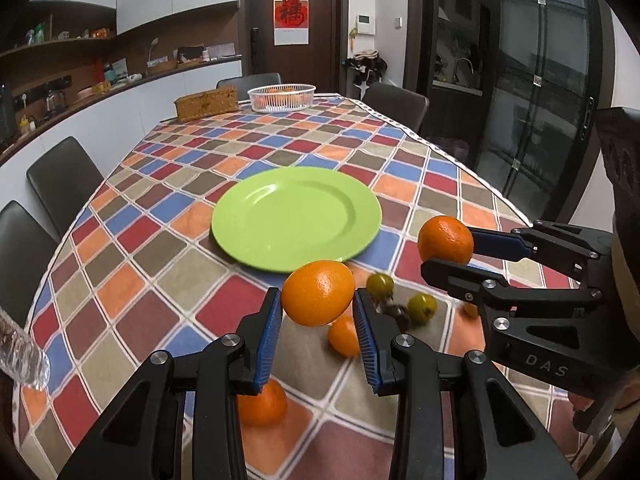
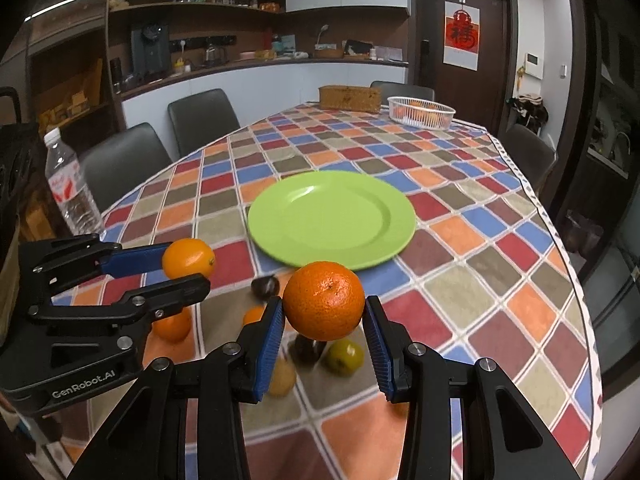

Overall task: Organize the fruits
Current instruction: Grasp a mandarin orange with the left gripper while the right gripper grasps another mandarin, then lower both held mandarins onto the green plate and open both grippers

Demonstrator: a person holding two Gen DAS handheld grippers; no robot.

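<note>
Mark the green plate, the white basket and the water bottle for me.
green plate (image 1: 256, 236), left wrist view, bare left rim.
white basket (image 2: 420, 120), right wrist view, front wall.
water bottle (image 2: 70, 188), right wrist view, label.

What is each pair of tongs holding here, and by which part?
The left tongs hold a smooth orange by its two sides, between the blue pads. The right tongs hold a mandarin the same way. Both fruits hang above the table, near the green plate.
</note>
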